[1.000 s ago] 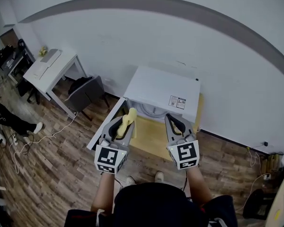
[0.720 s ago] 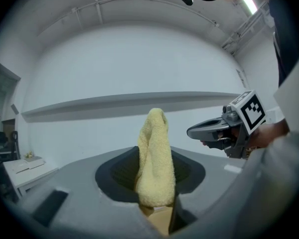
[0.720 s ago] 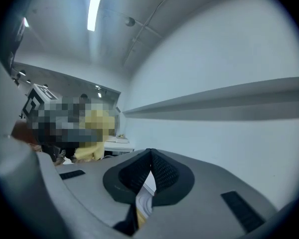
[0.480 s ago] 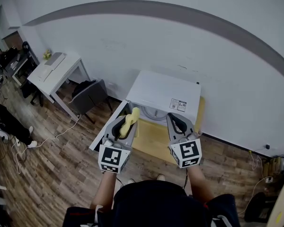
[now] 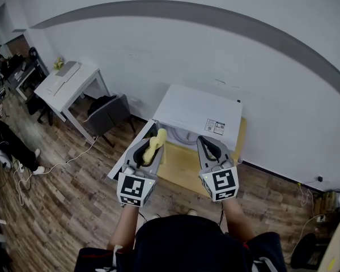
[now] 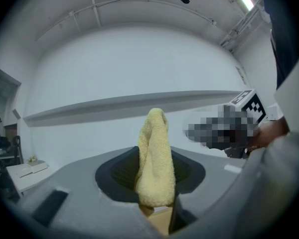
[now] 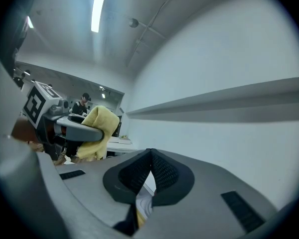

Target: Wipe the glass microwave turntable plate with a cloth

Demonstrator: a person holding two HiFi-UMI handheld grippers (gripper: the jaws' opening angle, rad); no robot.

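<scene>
A white microwave (image 5: 198, 113) stands on a low yellow table (image 5: 184, 164) against the wall, its door (image 5: 130, 152) swung open to the left. The inside of the opening (image 5: 178, 134) shows pale, and I cannot make out the glass turntable plate. My left gripper (image 5: 152, 149) is held level in front of the opening, shut on a yellow cloth (image 5: 155, 143) that sticks up from its jaws (image 6: 153, 166). My right gripper (image 5: 207, 145) is beside it, shut with nothing between its jaws (image 7: 149, 172). The cloth (image 7: 97, 128) also shows in the right gripper view.
A white desk (image 5: 62, 81) and a grey chair (image 5: 105, 111) stand to the left on the wooden floor. A seated person's legs (image 5: 8, 143) and loose cables (image 5: 56, 163) lie further left. More cables and boxes (image 5: 323, 200) sit at the right wall.
The head view has shifted a little. Both grippers stay where they were in front of the microwave, the left still holding the cloth.
</scene>
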